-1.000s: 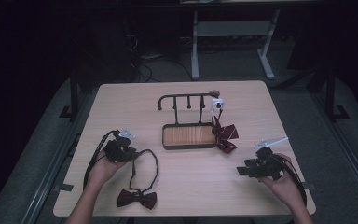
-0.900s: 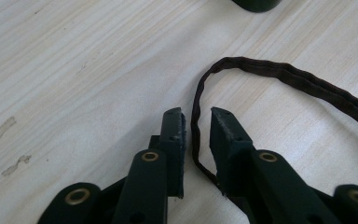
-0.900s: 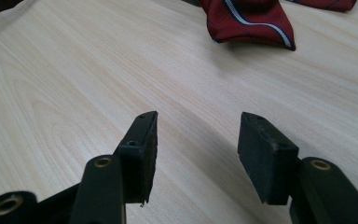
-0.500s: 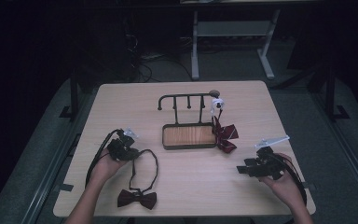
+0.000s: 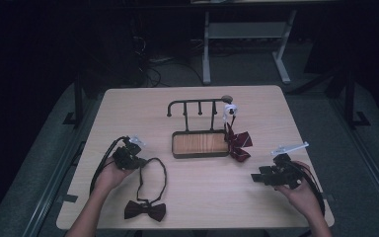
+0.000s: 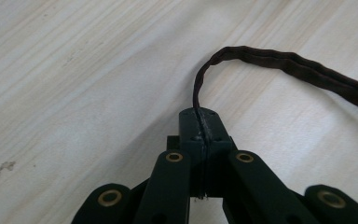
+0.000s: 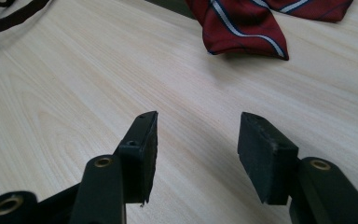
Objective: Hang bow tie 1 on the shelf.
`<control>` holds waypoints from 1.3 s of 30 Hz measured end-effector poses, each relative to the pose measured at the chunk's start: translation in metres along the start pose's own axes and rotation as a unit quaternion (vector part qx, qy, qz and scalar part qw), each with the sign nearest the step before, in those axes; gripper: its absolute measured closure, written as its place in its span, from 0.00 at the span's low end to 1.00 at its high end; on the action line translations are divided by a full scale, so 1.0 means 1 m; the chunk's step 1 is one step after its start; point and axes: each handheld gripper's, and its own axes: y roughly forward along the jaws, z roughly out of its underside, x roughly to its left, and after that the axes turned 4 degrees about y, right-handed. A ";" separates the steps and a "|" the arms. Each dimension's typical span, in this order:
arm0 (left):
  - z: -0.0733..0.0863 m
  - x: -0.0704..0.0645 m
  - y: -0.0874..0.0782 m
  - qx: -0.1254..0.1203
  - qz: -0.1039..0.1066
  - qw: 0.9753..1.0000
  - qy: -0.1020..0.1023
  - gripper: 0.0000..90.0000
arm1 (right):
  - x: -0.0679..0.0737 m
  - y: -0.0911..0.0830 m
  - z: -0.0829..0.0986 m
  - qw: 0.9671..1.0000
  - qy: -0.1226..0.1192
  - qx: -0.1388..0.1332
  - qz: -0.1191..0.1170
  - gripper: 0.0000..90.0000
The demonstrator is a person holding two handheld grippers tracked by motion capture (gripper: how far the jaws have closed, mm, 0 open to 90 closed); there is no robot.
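A dark brown bow tie (image 5: 145,210) lies near the table's front edge, and its thin strap (image 5: 162,170) loops up toward my left gripper (image 5: 137,161). That gripper (image 6: 200,122) is shut on the strap (image 6: 279,60), which curves away to the right over the wood. A red striped bow tie (image 5: 238,144) hangs from the right end of a black rack (image 5: 197,104) with a wooden base (image 5: 200,143). My right gripper (image 5: 256,178) is open above bare table at the front right; its jaws (image 7: 198,140) stand apart with the red tie (image 7: 242,23) ahead of them.
The light wooden table (image 5: 276,118) stands on a dark floor. A white-legged bench (image 5: 246,29) sits beyond the far edge. Cables trail from both grippers along the table's sides.
My left gripper has shifted slightly toward the rack with the strap in it. The right gripper has barely moved.
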 end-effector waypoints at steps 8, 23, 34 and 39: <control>-0.002 -0.006 -0.016 -0.014 0.008 1.000 0.007 1.00 | -0.004 0.004 0.001 1.000 0.004 0.005 -0.006 0.53; -0.019 -0.015 -0.039 -0.030 0.015 0.999 0.038 1.00 | -0.013 0.003 0.007 1.000 0.011 0.000 0.001 0.50; -0.025 -0.021 -0.056 -0.040 0.016 0.998 0.052 1.00 | -0.015 0.001 0.008 1.000 0.012 -0.003 0.002 0.50; -0.028 -0.024 -0.066 -0.042 0.014 0.997 0.062 1.00 | -0.015 0.002 0.008 1.000 0.013 -0.002 0.001 0.50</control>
